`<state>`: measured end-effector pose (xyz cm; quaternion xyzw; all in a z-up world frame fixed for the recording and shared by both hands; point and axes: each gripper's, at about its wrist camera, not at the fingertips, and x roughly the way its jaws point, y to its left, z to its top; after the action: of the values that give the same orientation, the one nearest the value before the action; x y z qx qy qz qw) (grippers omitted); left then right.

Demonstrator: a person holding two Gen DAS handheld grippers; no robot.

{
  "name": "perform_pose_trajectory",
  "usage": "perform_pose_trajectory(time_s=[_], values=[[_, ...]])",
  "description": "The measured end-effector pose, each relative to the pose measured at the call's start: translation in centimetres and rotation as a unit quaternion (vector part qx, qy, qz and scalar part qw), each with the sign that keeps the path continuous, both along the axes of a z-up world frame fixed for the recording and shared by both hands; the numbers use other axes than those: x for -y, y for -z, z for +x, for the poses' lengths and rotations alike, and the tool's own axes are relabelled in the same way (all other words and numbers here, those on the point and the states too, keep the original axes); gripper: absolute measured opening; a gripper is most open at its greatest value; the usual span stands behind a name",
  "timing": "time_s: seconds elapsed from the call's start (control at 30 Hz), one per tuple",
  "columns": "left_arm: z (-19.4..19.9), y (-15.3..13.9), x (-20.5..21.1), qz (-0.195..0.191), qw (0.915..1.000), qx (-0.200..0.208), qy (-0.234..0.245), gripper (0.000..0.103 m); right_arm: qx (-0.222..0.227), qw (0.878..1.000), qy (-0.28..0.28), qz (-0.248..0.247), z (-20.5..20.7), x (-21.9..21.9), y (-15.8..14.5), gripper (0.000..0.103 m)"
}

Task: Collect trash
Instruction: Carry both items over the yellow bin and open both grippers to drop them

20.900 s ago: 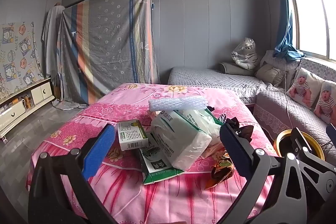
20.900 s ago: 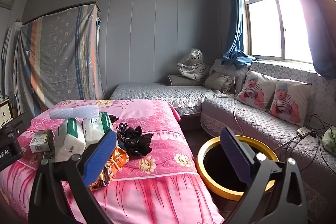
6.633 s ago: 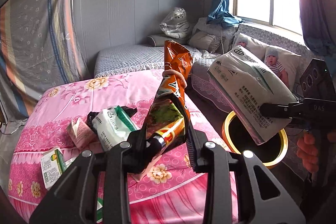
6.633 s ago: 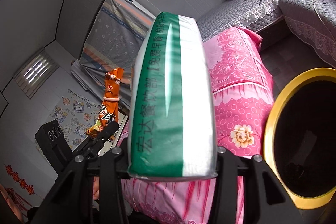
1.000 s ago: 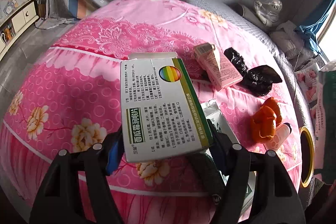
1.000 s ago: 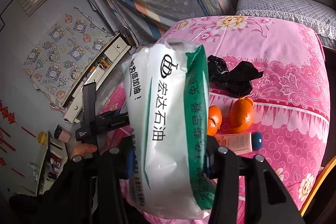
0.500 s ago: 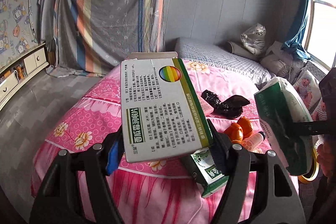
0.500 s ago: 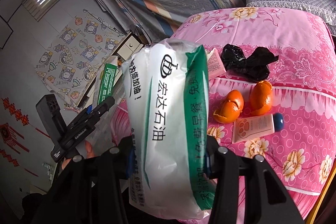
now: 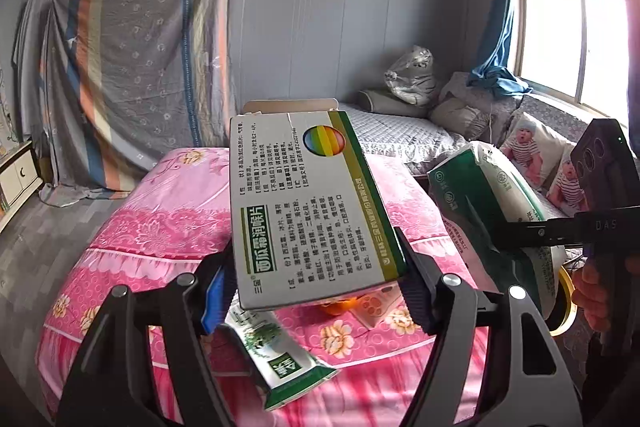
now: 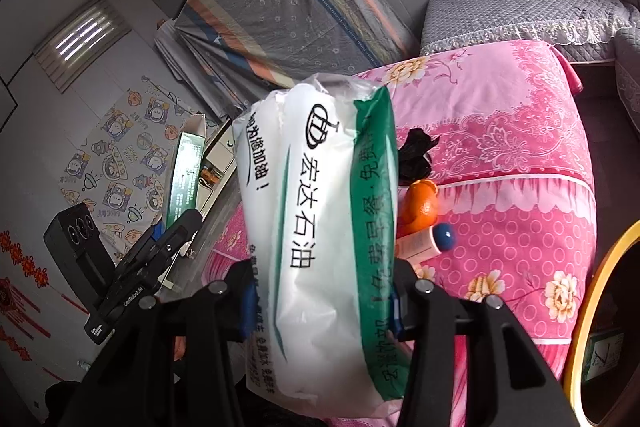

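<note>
Trash items are held in both grippers. Left gripper point(image 9: 316, 287): jaws pinching a white-and-green medicine box point(image 9: 308, 203), flap open, raised above the pink-covered bed point(image 9: 160, 227). Right gripper point(image 10: 324, 303): jaws pinching a white-and-green tissue pack point(image 10: 320, 227), held upright. On the bed beyond: an orange point(image 10: 418, 205), a small tube with a blue cap point(image 10: 428, 241) touching it, and a black crumpled bag point(image 10: 416, 155). Yellow-rimmed bin point(image 10: 592, 303) stands beside the bed, at right.
</note>
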<state>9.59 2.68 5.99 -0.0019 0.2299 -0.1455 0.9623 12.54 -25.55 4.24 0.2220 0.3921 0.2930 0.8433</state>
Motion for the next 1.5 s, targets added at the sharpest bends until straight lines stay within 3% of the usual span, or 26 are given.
perform_pose_trajectory(time_s=[0.37, 0.77, 1.3, 1.5], values=[[0.9, -1.1, 8.1, 0.007, 0.9966, 0.019, 0.08, 0.066, 0.022, 0.994, 0.105, 0.018, -2.0, 9.5, 0.1, 0.045], [0.7, -0.7, 16.3, 0.011, 0.9841, 0.019, 0.176, 0.067, 0.014, 0.973, 0.231, 0.01, -5.5, 19.0, 2.1, 0.045], [-0.6, 2.3, 24.6, 0.02, 0.9622, 0.005, 0.272, 0.067, -0.037, 0.942, 0.334, 0.007, -8.6, 25.3, 8.7, 0.045], [0.7, 4.7, 27.9, 0.02, 0.9535, -0.037, 0.298, 0.067, -0.06, 0.928, 0.367, 0.005, -9.6, 26.3, 10.4, 0.045]])
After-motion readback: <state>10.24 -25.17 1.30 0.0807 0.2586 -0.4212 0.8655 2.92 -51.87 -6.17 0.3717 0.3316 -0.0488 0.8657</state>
